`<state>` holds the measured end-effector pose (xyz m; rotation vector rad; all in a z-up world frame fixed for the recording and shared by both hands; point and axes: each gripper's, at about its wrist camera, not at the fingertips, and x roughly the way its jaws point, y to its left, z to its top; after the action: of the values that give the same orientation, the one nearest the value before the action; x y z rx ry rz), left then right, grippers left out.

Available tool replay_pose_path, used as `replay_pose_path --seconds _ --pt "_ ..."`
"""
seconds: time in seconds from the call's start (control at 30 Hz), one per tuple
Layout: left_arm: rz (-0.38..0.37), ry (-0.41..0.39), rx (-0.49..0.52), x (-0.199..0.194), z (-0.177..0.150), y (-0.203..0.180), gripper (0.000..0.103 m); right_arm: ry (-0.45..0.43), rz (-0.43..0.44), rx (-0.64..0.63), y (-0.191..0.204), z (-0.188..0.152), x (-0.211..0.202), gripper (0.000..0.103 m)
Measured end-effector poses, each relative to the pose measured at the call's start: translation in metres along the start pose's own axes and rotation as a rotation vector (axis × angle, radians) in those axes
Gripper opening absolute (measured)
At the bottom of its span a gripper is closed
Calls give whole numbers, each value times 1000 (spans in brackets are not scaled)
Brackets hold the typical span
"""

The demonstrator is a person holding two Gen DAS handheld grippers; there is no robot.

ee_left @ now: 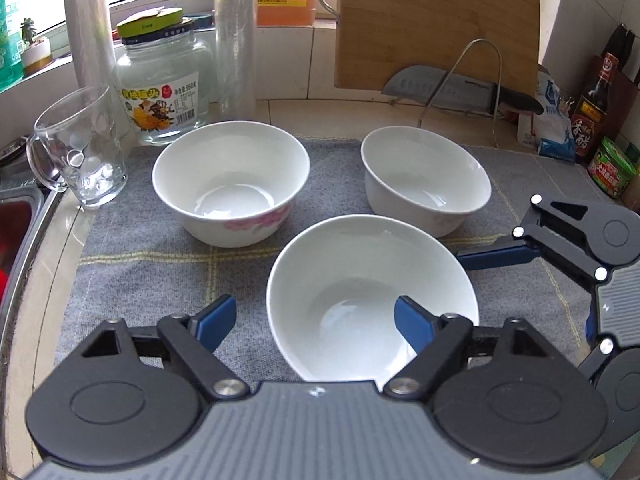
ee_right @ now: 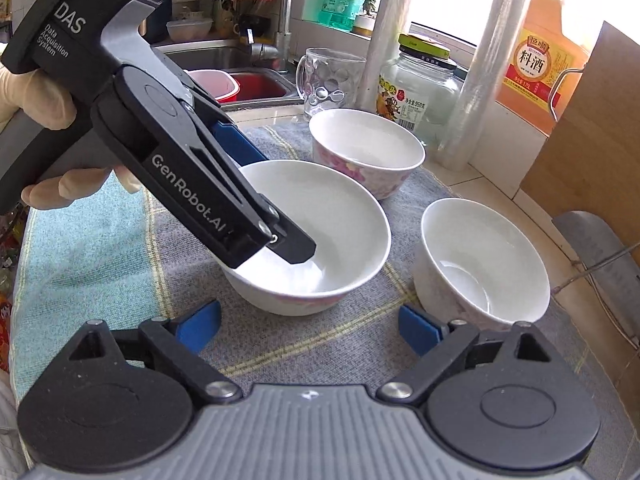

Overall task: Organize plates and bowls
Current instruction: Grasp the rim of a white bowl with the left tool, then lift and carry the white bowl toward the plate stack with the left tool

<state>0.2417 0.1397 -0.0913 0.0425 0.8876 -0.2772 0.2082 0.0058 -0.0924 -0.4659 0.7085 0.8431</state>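
My left hand-held gripper [ee_left: 316, 322] straddles the near rim of the closest bowl [ee_left: 360, 280], jaws apart, one finger inside. My right hand-held gripper [ee_right: 310, 326] stands open, empty. Two more bowls [ee_left: 230, 180] [ee_left: 426, 178] sit beyond on the cloth [ee_left: 140, 248].

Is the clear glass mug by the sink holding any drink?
No, the glass mug stands empty beside the jar, with the counter showing straight through it.

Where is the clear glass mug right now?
In the left wrist view, the glass mug stands at the left edge of the grey cloth, beside the big glass jar and left of the pink-flowered bowl.
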Motion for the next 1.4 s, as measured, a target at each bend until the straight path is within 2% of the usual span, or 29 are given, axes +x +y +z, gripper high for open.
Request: replay_pose_path --seconds 0.23,0.5,0.73,1.07,1.4 --pt "-35 8 22 5 4 -1 79 -13 15 12 -3 1 5 88" --pt "-68 8 46 5 7 -5 77 -40 47 -19 0 9 4 83" --pt "-64 12 68 -1 9 -13 77 -26 49 -3 -1 9 2 83" --pt "-104 -16 92 -22 8 -43 77 -21 31 1 -3 0 -32 83" --pt "-186 -19 141 -31 4 -87 77 -5 -12 39 -5 -29 -76 83"
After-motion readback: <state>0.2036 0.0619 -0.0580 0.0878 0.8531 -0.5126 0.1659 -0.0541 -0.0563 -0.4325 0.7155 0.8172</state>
